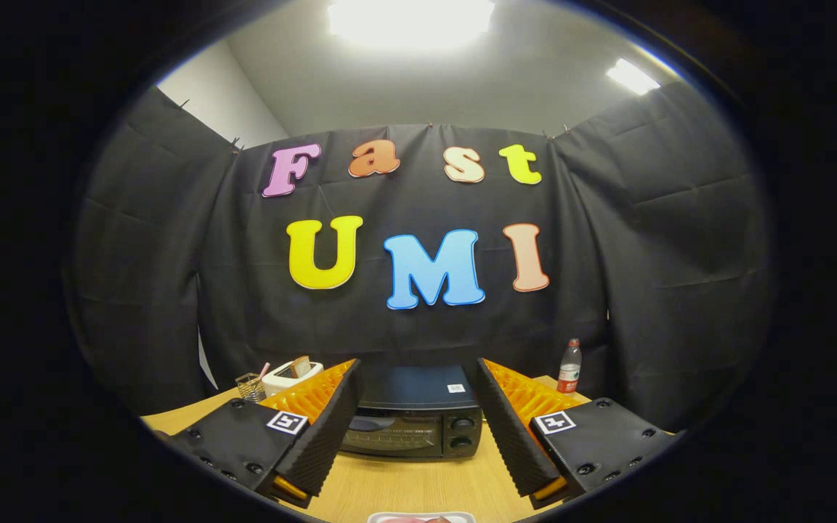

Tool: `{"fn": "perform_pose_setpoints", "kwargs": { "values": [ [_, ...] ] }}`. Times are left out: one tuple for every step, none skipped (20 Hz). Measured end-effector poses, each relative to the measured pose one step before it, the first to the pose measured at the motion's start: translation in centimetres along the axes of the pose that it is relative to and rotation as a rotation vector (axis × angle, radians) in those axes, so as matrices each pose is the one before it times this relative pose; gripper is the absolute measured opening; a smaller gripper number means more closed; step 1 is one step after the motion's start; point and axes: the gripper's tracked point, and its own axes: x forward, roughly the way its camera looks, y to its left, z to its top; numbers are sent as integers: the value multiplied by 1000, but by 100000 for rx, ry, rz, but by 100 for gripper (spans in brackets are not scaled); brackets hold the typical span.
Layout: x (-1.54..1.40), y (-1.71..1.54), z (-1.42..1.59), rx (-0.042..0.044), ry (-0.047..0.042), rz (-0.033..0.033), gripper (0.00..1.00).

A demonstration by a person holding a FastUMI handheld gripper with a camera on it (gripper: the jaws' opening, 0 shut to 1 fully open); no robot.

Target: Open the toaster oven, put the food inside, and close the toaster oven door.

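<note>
A black toaster oven (411,421) stands on the wooden table (418,483) beyond my fingers, its glass door shut and two knobs (462,432) on its right side. My gripper (418,378) is open, held above the table, with nothing between its fingers. The oven shows through the gap between them. Just below the fingers, at the table's near edge, the rim of a white tray (422,518) with something pinkish in it peeks in. What the food is I cannot tell.
A white toaster (291,375) with a slice of bread in it stands to the left of the oven, next to a small wire holder (250,386). A plastic bottle (569,367) with a red cap stands at the back right.
</note>
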Motion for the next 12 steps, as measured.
{"fn": "perform_pose_setpoints", "kwargs": {
  "values": [
    [980,611,-381,491,1007,1044,97],
    [1081,539,-420,138,917,906,97],
    [1050,571,-321,-288,766,780,97],
    [1136,551,-635,-610,830,725,97],
    [1116,529,-572,-612,1108,771,97],
    [979,610,-631,-259,1349,1178,97],
    [938,607,-631,-145,1314,878,97],
    [1035,363,-714,-147,1313,702,97],
    [796,297,-545,-260,1125,367,97],
    [909,238,-704,-446,1231,116,97],
    [829,324,-629,-372,1106,336,97],
    [872,301,-759,-200,1364,494,97]
  ]
}}
